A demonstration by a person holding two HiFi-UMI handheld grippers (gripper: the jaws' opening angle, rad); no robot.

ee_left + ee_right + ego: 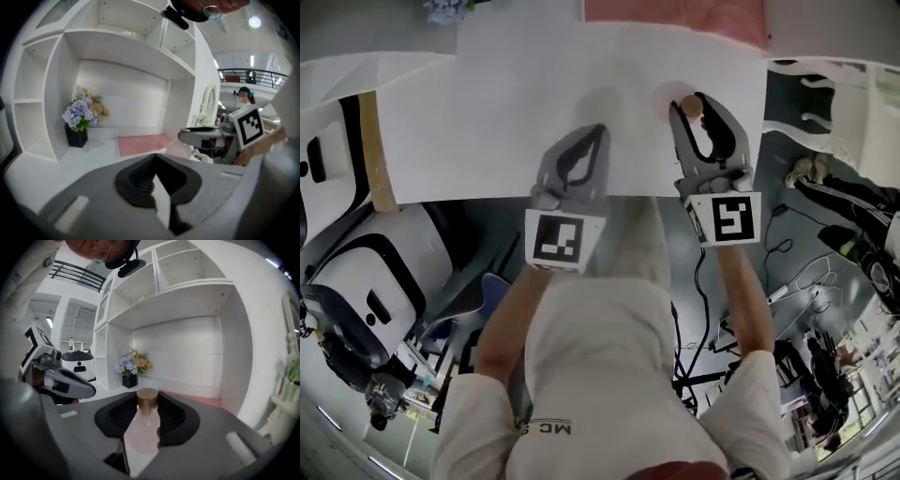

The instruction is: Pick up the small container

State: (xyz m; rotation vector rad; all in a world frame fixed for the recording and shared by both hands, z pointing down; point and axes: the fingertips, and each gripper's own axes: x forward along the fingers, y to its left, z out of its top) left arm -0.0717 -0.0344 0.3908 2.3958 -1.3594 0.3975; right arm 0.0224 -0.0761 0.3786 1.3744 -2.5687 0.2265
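1. The right gripper (147, 395) has its jaws clamped on the small container (142, 425). The pads press on either side of its upper body, just under the brown stopper (146, 399). The left gripper (154, 158) has its jaws together with nothing between them.
2. The container's pale pink, see-through body looks rigid and smooth, probably glass or hard plastic. I judge it light, a little slippery and breakable if dropped. The narrowing below the stopper is the best place to hold it, because the stopper alone might pull out.
3. The container sits on the near side of the pink mat (675, 13), over the white counter (487, 122). The left gripper is beside it, also short of the mat.
4. Only the right gripper view shows the pads touching the container. The head view shows just the stopper between the tips and a pinkish shadow on the counter, which suggests the container is lifted. The left gripper view shows the body from the side, below the right gripper.
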